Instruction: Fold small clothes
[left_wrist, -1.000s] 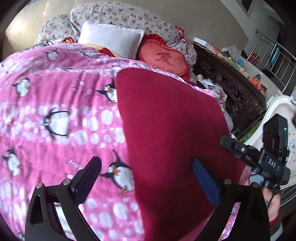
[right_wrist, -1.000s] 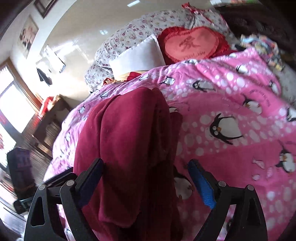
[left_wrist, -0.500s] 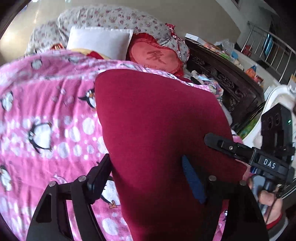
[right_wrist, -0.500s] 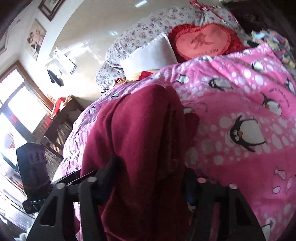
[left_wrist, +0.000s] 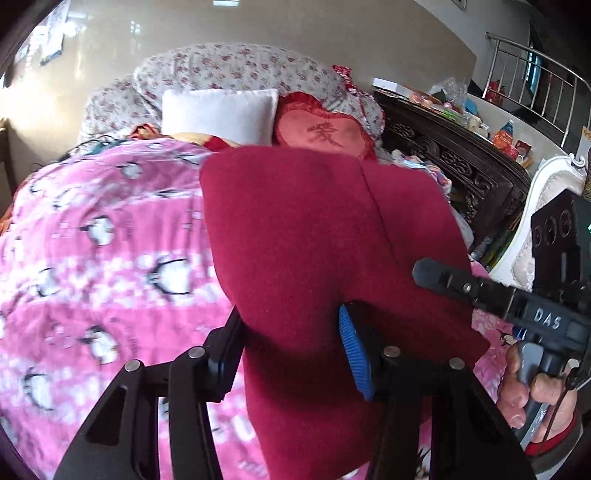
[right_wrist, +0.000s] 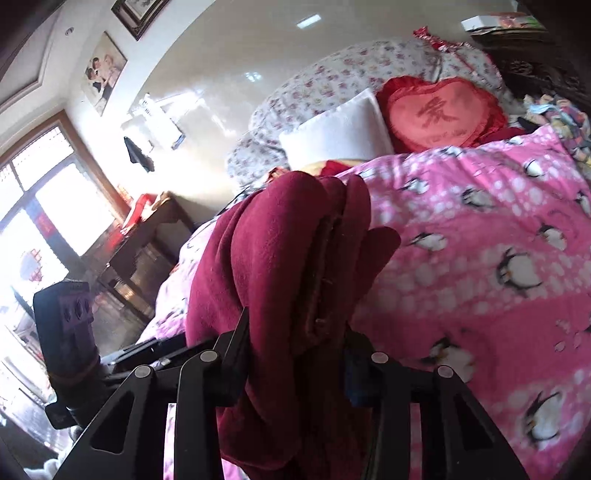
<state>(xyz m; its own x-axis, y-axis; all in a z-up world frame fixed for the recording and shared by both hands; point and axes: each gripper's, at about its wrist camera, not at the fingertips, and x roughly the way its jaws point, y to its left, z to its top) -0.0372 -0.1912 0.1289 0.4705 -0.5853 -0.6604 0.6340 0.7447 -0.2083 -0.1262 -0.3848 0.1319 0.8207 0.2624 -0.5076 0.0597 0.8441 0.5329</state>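
Both tongs have closed since a second ago: our left tongs (left_wrist: 291, 354) and right tongs (right_wrist: 295, 350) now pinch the garment (left_wrist: 317, 236), lifted off the bed (left_wrist: 96, 258). We judge a fold carry is starting. From 6 o'clock the cloth covers the pads; its far edge, shape and layers stay hidden. Blur at 9 o'clock.

Left gripper (left_wrist: 291, 350): black frame, silver screws, blue ribbed pad. Right gripper (right_wrist: 295, 354): same; white "DAS" lettering.
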